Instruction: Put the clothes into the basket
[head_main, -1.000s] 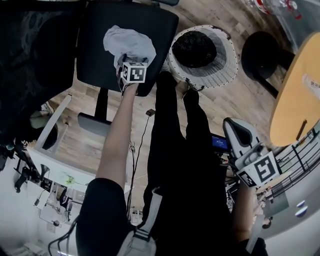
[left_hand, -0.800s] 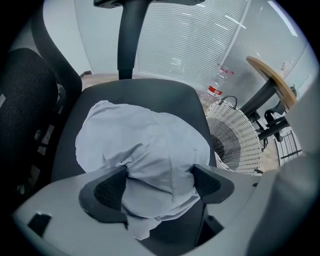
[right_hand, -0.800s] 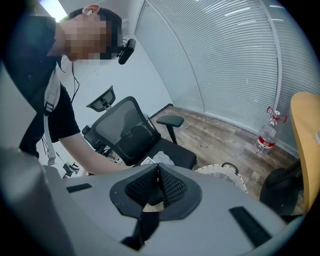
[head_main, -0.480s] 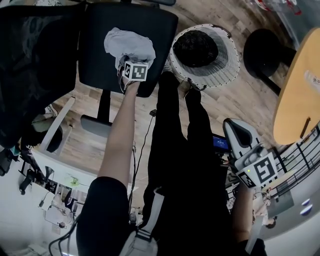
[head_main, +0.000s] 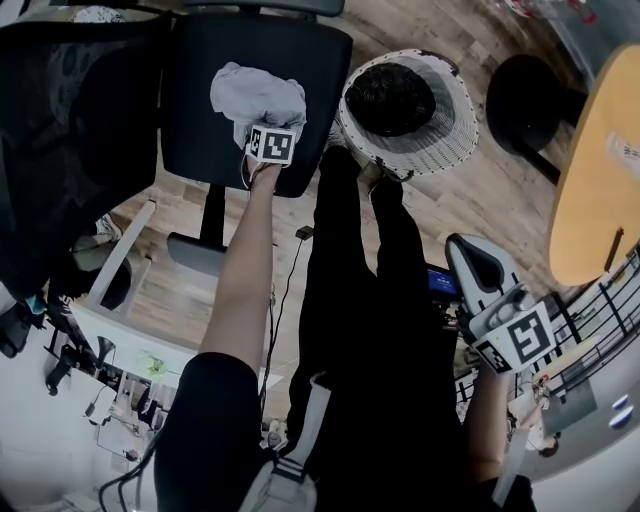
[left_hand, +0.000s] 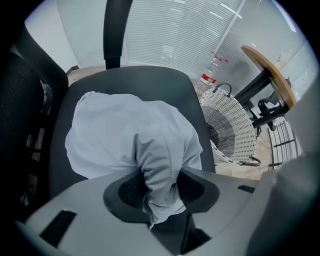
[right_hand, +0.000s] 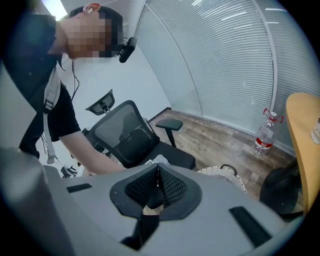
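Closing: left gripper (left_hand: 160, 186), pointing steeply down over the chair seat (left_hand: 150, 85); its jaws are coming together with a bunched fold of the garment (left_hand: 125, 135) between them, and the pads are already pinching that fold.

Item 1, garment: pale grey, crumpled, lying on the seat; one ridge is running up between the left jaws, while the bulk is spreading out beyond and to both sides of them, resting on the chair.

Item 2, basket (left_hand: 235, 130): white, woven, standing on the floor beyond the left jaws and off to their right, clear of the seat edge. In the head view something dark (head_main: 390, 98) is filling its bottom; whether that is clothing is not showing.

Item 3, right gripper (right_hand: 157, 187): jaws are sitting closed on each other with nothing between them, held well back from the chair, with the basket rim (right_hand: 227, 172) lying ahead of them.

Progress, judged: pick-up is just getting under way. The garment is not yet lifting off the seat. The raise, the carry across to the basket and the drop inside are all remaining.
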